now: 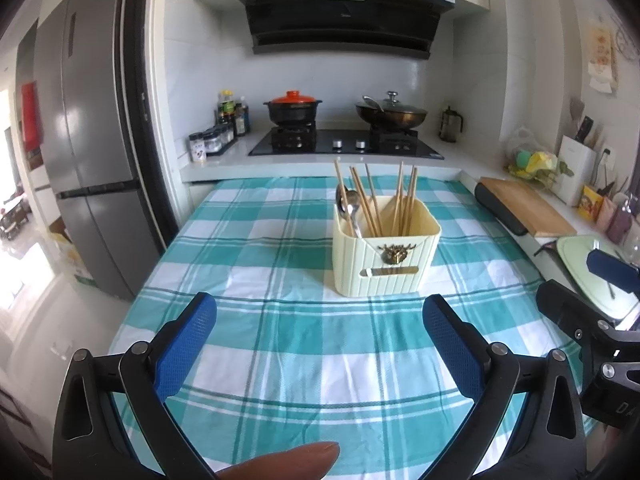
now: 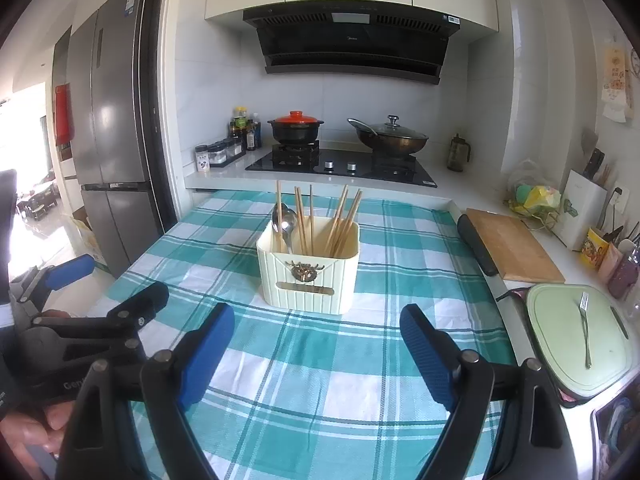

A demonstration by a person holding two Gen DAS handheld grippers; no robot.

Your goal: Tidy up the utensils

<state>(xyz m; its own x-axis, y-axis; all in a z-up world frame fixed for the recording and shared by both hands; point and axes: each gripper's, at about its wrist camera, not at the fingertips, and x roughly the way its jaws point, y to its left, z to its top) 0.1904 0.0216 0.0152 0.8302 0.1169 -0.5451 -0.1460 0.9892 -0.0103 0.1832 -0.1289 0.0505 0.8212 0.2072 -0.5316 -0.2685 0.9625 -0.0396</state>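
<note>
Both tongs, left (image 1: 320, 332) & right (image 2: 316, 340), spread wide, empty; utensil holder (image 1: 386, 256) just ahead, seemingly w/ chopsticks (image 1: 376, 200)

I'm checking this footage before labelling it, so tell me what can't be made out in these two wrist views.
- Utensil holder: its wall hides the lower ends of the chopsticks and spoons in both views.
- Fork on the green board: clear in the right wrist view; in the left wrist view the right gripper hides most of it.
- Emblem and label plate: too small to read.
- Left gripper: its body is cut off by the bottom edge.
</note>
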